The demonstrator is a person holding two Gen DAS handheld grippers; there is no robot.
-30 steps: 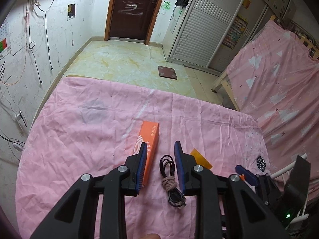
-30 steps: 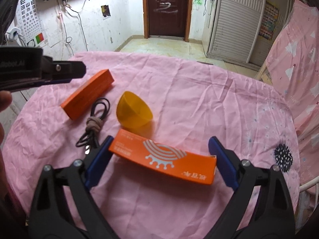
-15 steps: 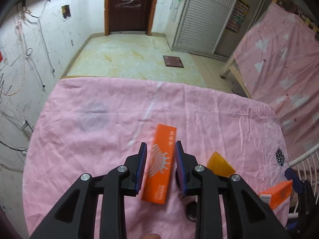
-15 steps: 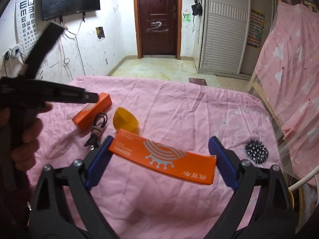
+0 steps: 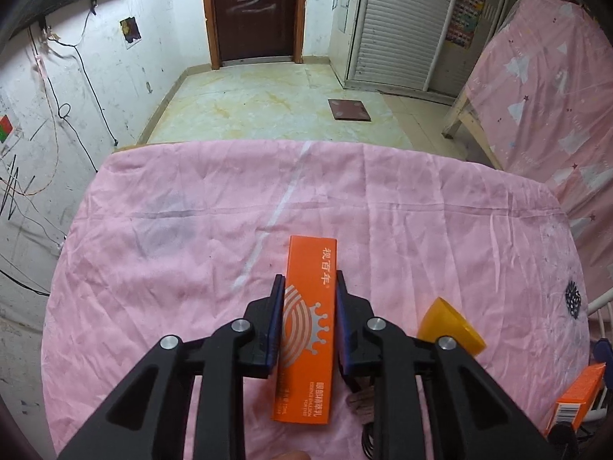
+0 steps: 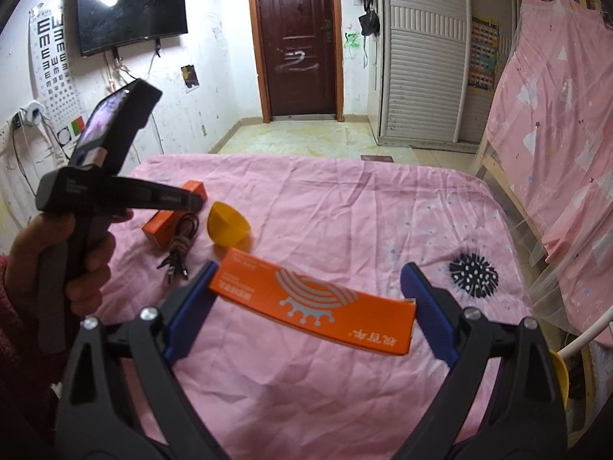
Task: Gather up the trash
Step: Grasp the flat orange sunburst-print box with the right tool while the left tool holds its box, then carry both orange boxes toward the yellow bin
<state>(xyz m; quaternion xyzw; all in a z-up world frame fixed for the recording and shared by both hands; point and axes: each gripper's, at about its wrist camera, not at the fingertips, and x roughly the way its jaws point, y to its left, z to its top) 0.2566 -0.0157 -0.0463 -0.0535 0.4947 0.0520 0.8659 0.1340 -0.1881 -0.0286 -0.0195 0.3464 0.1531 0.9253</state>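
Observation:
In the left wrist view an orange box (image 5: 310,329) lies lengthwise on the pink cloth (image 5: 161,276), between the blue pads of my left gripper (image 5: 308,287). The jaws are closing and both pads press its long sides. My right gripper (image 6: 310,272) is shut on a second orange box (image 6: 314,303), gripped end to end and held above the cloth. From the right wrist view, the left gripper (image 6: 191,199) is in a hand, pointing down at the first orange box (image 6: 161,226).
A yellow bowl (image 6: 228,228) and a coiled black cable (image 6: 180,245) lie beside the first box. A black spiky mark (image 6: 473,274) sits on the cloth at the right. A pink-covered bed frame (image 6: 555,153) stands beyond the table's right edge.
My left gripper moved from over the cable to straddle the orange box, and its jaws narrowed onto it. The right gripper rose and pulled back with its box.

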